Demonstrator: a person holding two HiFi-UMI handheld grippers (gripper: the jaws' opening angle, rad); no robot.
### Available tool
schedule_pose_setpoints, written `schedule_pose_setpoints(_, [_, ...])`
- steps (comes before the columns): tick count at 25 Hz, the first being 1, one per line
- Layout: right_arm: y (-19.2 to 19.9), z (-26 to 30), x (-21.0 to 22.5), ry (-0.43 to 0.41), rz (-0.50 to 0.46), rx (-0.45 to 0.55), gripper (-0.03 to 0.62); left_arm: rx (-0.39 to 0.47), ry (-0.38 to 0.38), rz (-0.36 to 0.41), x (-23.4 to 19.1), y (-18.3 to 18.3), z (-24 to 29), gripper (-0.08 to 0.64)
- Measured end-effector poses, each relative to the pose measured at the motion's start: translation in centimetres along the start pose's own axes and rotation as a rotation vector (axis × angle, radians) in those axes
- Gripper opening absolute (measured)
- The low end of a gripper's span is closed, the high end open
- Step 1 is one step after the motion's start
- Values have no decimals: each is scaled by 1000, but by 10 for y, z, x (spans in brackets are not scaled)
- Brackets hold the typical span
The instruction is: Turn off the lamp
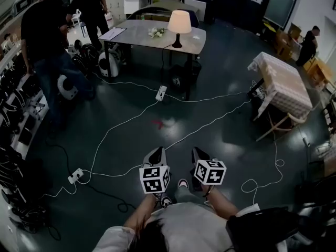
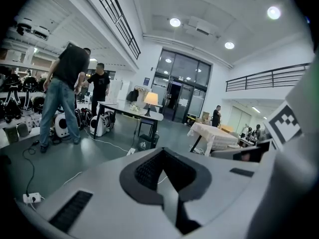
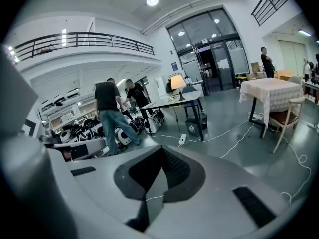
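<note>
Head view: what takes up the most room?
— The grey table (image 1: 144, 35), far across the dark floor. Two people (image 1: 44, 30) stand just beside its left end, and a cloth-covered table (image 1: 283, 83) sits well apart from its right end.

And the lamp?
— The lamp (image 1: 179, 25) stands upright on the grey table towards its right end, with its shade glowing. A small bunch of flowers (image 1: 157, 32) lies on the table just left of it.

The claws?
— Both are well apart from the grey table, low in the frame and close to the person. The left gripper (image 1: 156, 154) is clenched on nothing, and so is the right gripper (image 1: 199, 154). Each gripper view shows its jaws together.

Anything smaller?
— A white power strip (image 1: 161, 92) lies on the floor just in front of the grey table.
</note>
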State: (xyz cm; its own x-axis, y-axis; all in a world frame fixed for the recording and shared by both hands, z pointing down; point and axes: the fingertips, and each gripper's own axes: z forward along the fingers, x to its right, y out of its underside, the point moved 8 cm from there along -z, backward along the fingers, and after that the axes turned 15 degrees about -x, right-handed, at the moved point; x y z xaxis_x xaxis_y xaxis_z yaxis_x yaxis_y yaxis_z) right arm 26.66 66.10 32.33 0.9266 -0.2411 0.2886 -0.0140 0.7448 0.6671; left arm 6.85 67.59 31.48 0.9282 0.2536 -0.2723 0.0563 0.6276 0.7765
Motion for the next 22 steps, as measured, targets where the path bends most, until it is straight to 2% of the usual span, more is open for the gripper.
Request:
schedule_pose_setpoints(11, [-24,37,-3,0,8,-1,0,-1,-3,6,-24,-19,28,8])
schedule_pose_setpoints(22, [-73,85,6,-21,-22,-32,0,-24,-36,-10,-47,-47,74,8])
